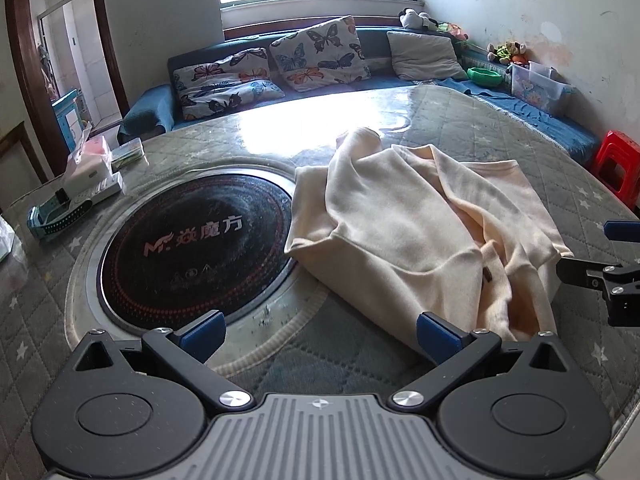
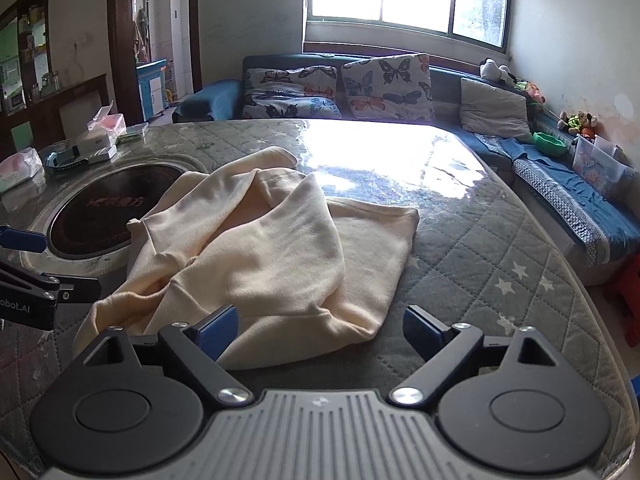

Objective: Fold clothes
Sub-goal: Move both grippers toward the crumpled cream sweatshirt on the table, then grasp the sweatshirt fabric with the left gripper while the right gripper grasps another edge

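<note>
A soft, fleecy cream garment (image 1: 404, 232) lies crumpled on the quilted, star-printed worktop (image 1: 500, 136), its left edge overlapping the round black glass hob (image 1: 192, 240) printed "MF"; no clear long axis shows. Both the left claw (image 1: 320, 334) and right claw (image 2: 320, 330) gape wide, holding nothing, near the cloth's near edge.

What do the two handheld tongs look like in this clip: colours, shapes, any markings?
The left tongs and right tongs match: black angular arms with silver screws, blue pads at the tips, round black discs either side of a ribbed grey body. White lettering ending "obot.AI" shows on the left one in the right wrist view. No hands, sleeves or cables are visible.
</note>
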Motion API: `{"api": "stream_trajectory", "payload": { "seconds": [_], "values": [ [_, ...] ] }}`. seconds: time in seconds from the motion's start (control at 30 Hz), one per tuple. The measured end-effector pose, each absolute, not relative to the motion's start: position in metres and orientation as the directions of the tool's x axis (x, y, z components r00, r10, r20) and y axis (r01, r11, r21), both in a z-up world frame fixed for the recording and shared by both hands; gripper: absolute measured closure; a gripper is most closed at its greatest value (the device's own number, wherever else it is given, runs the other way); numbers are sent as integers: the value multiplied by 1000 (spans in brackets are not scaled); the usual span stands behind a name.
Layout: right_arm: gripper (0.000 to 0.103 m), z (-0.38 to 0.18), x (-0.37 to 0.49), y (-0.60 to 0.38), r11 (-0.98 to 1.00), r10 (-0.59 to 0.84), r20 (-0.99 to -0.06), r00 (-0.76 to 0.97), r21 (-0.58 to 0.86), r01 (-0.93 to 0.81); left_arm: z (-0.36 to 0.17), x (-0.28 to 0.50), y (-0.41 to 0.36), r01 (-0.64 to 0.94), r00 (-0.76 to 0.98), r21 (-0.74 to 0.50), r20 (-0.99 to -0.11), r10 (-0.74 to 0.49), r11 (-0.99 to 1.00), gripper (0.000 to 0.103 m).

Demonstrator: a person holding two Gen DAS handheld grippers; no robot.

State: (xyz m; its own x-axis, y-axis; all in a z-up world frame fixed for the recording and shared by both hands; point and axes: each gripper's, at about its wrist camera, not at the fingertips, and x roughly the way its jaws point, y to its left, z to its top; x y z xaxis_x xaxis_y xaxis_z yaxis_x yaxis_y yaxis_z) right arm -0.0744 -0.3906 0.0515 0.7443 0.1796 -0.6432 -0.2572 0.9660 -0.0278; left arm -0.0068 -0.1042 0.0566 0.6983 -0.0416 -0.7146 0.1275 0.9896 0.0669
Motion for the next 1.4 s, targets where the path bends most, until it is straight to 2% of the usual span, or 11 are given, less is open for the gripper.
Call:
{"api": "stream_trajectory", "payload": {
  "seconds": [0.63,0.97,1.4],
  "values": [
    [13,58,-32,-393,970,172,-642,747,-24,-243,67,41,-124,153,707,59,-704,-68,986,0],
    [18,55,-9,-397,971,178,-652,737,-4,-238,74,66,-141,177,732,40,-673,-105,983,1],
    [20,55,26,-396,970,169,-659,733,-19,-242,66,123,-172,240,711,16,-683,-165,971,19]
  ]
}}
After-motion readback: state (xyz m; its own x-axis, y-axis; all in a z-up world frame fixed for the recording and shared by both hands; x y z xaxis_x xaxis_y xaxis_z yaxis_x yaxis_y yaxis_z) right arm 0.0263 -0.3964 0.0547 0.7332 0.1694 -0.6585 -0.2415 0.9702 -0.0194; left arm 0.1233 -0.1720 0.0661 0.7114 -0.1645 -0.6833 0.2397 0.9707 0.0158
